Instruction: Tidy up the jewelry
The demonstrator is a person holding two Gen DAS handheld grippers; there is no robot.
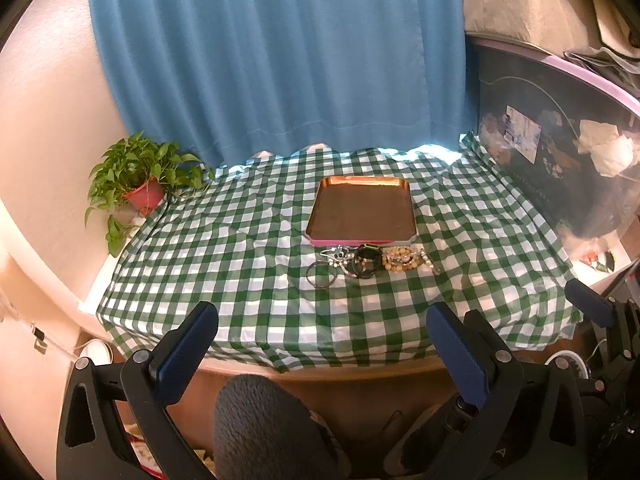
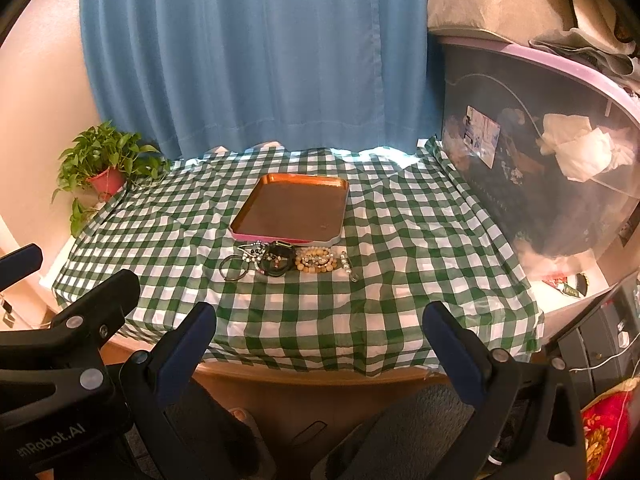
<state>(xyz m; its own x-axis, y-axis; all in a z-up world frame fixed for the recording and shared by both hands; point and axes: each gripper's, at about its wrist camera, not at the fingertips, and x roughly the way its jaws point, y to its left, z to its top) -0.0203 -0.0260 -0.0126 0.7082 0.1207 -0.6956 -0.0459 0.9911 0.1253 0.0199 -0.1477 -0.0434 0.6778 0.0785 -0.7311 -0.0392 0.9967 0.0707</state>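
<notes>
Both grippers hang short of the table's near edge, over the gap in front of it, and neither touches anything. The left gripper (image 1: 322,336) has its jaws spread wide, blue pads facing each other across a broad gap with nothing between them. The right gripper (image 2: 320,334) is just as wide apart and just as empty. From the right wrist view the left gripper's black frame shows at the lower left, so the two sit side by side, the left one slightly apart.

The jewelry (image 1: 370,260) lies in a short row on the green checked cloth (image 1: 240,280), touching or nearly touching the near rim of the tray (image 1: 362,242). From left to right there is a thin dark ring (image 1: 320,275), a tangle of silvery chain (image 1: 338,255), a black band (image 1: 367,260), a coil of tan beads (image 1: 402,259) and a small pale beaded piece (image 1: 430,261) at the right end. The same row shows in the right wrist view (image 2: 288,261), well ahead of the open pads.

The tray has a copper-coloured inside, and its near edge is pink. A potted plant (image 1: 138,178) stands at the far left corner by the wall, a blue curtain (image 1: 280,60) hangs behind the table, and a clear bin (image 1: 560,160) full of dark things stands along the right side.
</notes>
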